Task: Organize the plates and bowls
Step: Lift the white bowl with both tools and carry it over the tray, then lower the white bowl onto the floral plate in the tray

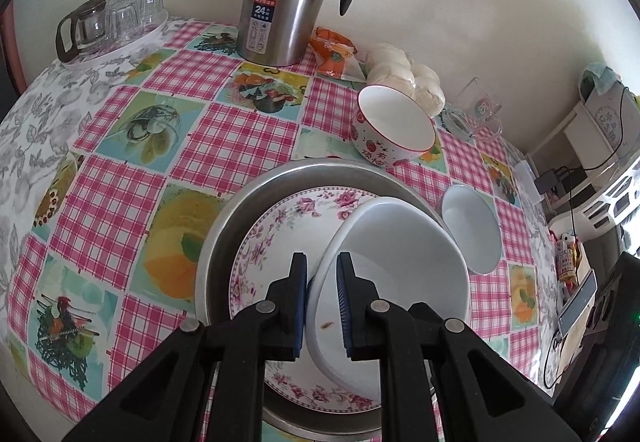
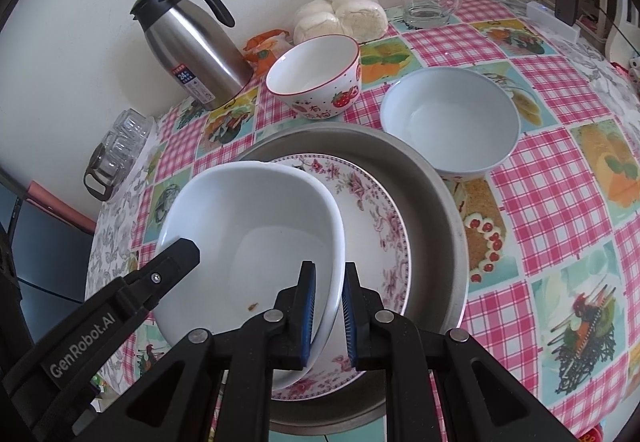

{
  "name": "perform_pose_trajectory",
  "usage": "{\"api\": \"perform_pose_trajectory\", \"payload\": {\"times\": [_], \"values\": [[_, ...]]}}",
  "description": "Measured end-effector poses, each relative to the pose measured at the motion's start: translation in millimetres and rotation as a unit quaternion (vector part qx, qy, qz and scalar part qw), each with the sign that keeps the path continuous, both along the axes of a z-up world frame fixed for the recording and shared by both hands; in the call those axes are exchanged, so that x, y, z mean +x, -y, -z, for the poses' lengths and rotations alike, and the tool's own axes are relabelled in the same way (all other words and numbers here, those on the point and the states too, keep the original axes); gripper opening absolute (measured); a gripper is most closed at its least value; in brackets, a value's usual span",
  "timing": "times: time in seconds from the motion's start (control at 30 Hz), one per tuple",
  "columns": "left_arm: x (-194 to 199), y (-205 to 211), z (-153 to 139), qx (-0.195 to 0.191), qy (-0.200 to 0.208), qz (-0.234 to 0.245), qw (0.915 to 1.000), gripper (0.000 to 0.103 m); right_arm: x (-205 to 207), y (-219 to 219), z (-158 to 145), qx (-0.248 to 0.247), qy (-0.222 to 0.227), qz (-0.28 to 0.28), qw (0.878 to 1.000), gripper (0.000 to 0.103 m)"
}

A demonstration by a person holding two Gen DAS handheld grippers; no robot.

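White bowl [image 2: 256, 242] pinched at opposite rims by both claws, left [image 1: 322, 306] and right [image 2: 329, 318], each nearly closed on it; tilted over flowered plate [image 2: 372, 209] in metal pan [image 2: 440, 193]. Risk: uneven lowering chips plate; thin-rim grip could slip.

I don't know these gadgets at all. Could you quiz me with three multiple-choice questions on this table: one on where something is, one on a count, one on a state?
1. Where is the floral plate?
A in the metal pan
B under the flask
C on the floor

2. How many bowls are in view?
A one
B three
C five

3. How is the white bowl held?
A by one tool
B by both tools
C not held

Answers:
1 A, the pan's rim surrounds it.
2 B, the white, strawberry and pale blue bowls.
3 B, the left tool and right tool each pinch its rim.
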State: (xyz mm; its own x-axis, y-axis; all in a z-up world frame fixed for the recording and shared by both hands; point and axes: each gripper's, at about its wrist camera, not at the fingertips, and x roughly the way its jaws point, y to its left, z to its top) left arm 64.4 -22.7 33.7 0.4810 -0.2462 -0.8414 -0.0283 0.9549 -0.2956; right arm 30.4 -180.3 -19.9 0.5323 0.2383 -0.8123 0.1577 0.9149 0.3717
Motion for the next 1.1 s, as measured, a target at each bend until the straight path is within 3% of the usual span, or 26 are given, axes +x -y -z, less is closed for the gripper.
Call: {"api": "perform_pose_trajectory", "payload": {"times": [0.5,1.1], "values": [[5.3,-5.1,3.5,-0.015,0.003,-0.01,0.9998,0.015,7.8,-2.5,-4.3,0.005,0.029,-0.001,1.0,0.016],[10.5,-11.1,16.7,-0.026,-0.016,-0.021,0.9993,0.015,15.1,-5.5,4.9,0.006,0.023,-0.009,1.0,0.017]]}}
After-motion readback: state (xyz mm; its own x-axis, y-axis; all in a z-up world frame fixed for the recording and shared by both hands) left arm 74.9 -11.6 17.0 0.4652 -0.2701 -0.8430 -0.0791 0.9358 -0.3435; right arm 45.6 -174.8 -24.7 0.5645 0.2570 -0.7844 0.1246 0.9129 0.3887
